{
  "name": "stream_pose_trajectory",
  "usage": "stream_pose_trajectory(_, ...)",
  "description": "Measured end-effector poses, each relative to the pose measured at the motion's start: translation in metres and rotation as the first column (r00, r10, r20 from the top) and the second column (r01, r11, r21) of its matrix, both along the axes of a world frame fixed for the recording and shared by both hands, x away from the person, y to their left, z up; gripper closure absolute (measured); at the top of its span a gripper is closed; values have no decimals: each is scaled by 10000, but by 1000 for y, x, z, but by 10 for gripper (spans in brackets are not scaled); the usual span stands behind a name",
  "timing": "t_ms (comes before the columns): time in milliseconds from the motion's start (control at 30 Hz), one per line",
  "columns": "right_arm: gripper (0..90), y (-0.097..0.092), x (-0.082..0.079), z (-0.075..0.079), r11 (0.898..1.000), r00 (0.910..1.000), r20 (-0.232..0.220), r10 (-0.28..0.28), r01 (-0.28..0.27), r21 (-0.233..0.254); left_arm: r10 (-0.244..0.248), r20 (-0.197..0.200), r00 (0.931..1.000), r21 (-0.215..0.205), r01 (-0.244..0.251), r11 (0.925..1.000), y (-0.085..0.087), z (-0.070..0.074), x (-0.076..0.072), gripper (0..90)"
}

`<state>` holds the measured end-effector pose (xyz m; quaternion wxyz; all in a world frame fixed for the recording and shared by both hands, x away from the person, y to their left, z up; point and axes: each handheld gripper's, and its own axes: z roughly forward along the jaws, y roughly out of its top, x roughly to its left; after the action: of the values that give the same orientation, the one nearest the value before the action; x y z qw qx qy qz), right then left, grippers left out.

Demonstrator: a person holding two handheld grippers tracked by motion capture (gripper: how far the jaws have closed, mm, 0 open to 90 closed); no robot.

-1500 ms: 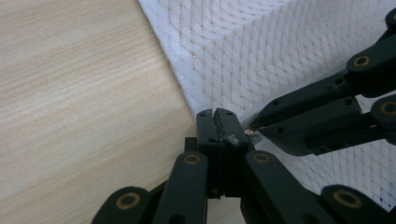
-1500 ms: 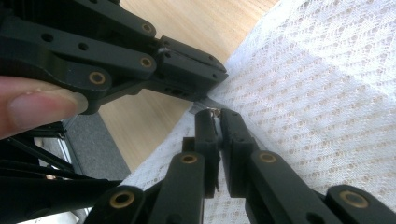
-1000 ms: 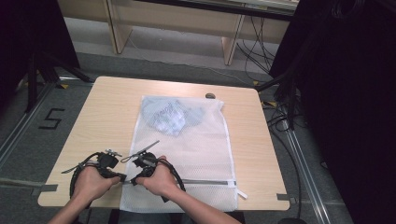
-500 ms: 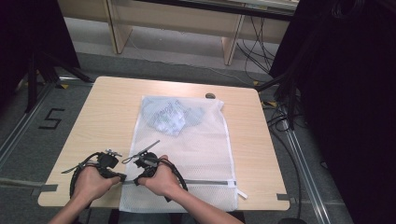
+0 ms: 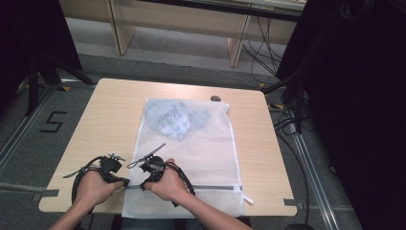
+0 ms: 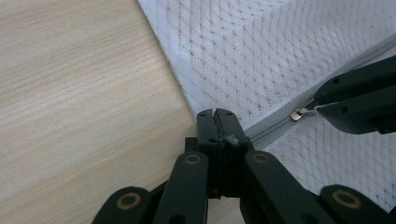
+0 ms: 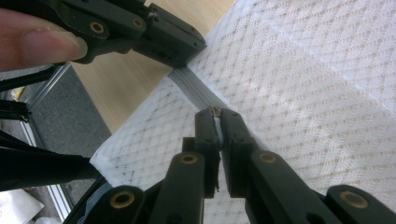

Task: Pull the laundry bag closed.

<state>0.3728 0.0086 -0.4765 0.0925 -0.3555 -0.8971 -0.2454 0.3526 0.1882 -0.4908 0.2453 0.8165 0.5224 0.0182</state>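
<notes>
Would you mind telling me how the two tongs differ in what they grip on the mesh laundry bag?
The left tongs are shut on the end of the grey zipper at the mesh laundry bag's edge, beside bare table; the right tongs are shut on the metal zipper pull, farther along, over mesh. Both are closed and lie close together at the bag's near end.

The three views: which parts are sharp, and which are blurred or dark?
High view: even light, table clear, dark right side. Left gripper view: mesh bag and zipper sharp, near jaws soft. Right gripper view: a blurred fingertip at top left.
</notes>
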Motion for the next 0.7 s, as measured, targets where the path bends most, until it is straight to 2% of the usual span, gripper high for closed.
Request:
stream_pose_trajectory(100,871,-1,-1,1,9997,9998,-63,-168,167,-172,56,-52,10000,26,-56,10000,0,0,0,893)
stream_pose_trajectory(233,871,-2,0,1,10000,10000,59,25,-24,-90,44,-65,10000,-8,-45,10000,0,0,0,894)
stream_pose_trajectory(300,871,-2,-1,2,9998,10000,-14,-98,97,-168,-53,-17,10000,35,53,10000,1,0,0,894)
stream_pose_trajectory(367,871,-4,1,1,9996,9992,303,250,-248,-97,-40,-26,10000,36,40,10000,1,0,0,894)
stream_pose_trajectory(433,871,-4,-2,2,9999,10000,-14,-76,76,-117,-73,-10,10000,61,73,10000,1,0,0,893)
stream_pose_trajectory(533,871,-5,-2,3,9996,9998,-96,-166,164,-239,-66,-17,10000,42,66,10000,1,0,0,894)
stream_pose_trajectory(567,871,-6,-1,2,9998,9999,85,56,-54,-178,-18,8,10000,48,18,10000,1,0,0,894)
stream_pose_trajectory(600,871,-6,-1,2,9998,9999,85,56,-54,-178,-18,8,10000,48,18,10000,1,0,0,894)
stream_pose_trajectory(700,871,-8,-2,4,9994,9999,-17,-134,134,-334,-60,5,10000,10,60,10000,1,0,1,894)
